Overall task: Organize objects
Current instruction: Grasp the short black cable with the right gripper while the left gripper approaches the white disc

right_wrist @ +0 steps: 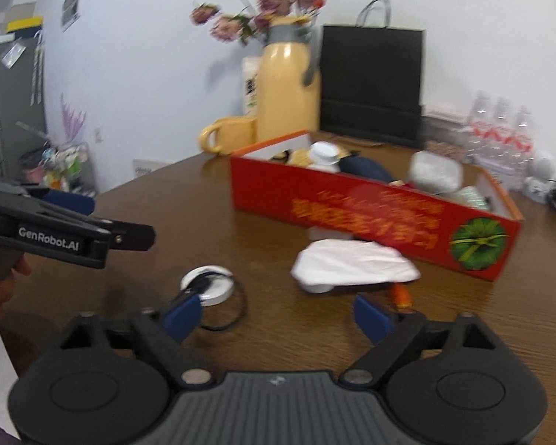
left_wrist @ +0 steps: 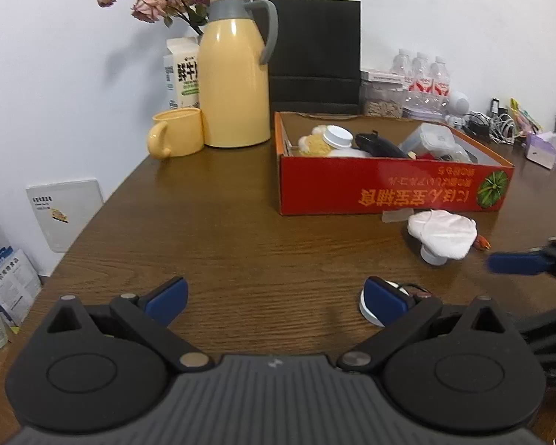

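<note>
Two wide-open, empty grippers, left [left_wrist: 274, 298] and right [right_wrist: 276, 315], above the wooden table [left_wrist: 222, 222] near the red box [left_wrist: 389, 189].

A dark wood-grain table [left_wrist: 222, 230] carries a yellow thermos jug [left_wrist: 233, 81] with a yellow mug [left_wrist: 176, 132] touching its base, a milk carton [left_wrist: 181, 74] behind them, and a black paper bag [left_wrist: 315, 55]. A red cardboard box [left_wrist: 389, 189] sits mid-table; just before it lie a white cloth [left_wrist: 443, 233] and a white round disc [right_wrist: 205, 283] with a black cord [right_wrist: 237, 307].
</note>
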Tool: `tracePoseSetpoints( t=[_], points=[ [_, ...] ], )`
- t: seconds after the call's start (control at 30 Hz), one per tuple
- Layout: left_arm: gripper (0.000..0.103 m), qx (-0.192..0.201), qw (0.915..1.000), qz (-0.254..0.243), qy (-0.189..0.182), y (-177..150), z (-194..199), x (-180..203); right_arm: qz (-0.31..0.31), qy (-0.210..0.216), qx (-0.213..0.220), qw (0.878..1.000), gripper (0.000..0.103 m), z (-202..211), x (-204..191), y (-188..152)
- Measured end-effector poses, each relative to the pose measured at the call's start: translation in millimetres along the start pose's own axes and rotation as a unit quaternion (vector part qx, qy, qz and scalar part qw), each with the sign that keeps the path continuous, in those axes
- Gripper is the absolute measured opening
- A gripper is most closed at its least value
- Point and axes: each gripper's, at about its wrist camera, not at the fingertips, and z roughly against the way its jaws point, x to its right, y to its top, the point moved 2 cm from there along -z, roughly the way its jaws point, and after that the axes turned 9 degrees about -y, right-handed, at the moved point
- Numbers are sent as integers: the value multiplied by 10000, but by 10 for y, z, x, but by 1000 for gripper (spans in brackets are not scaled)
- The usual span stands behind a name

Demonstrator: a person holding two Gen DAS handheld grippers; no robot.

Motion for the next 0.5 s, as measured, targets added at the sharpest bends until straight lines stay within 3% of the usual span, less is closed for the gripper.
tracePoseSetpoints(
  t=[0.07, 0.17, 0.5],
  points=[
    [103, -38, 9999, -78, -132, -16, -30, 24, 58, 84, -110, 9999, 59, -81, -72, 13],
    [101, -126, 9993, -224, -255, -31, -114, 95, 142, 101, -215, 9996, 45, -162, -146, 21],
    [76, -347, 9976, -309, -520, -58, -371, 185, 274, 167, -298, 9990, 11, -215, -174, 6]
  ],
)
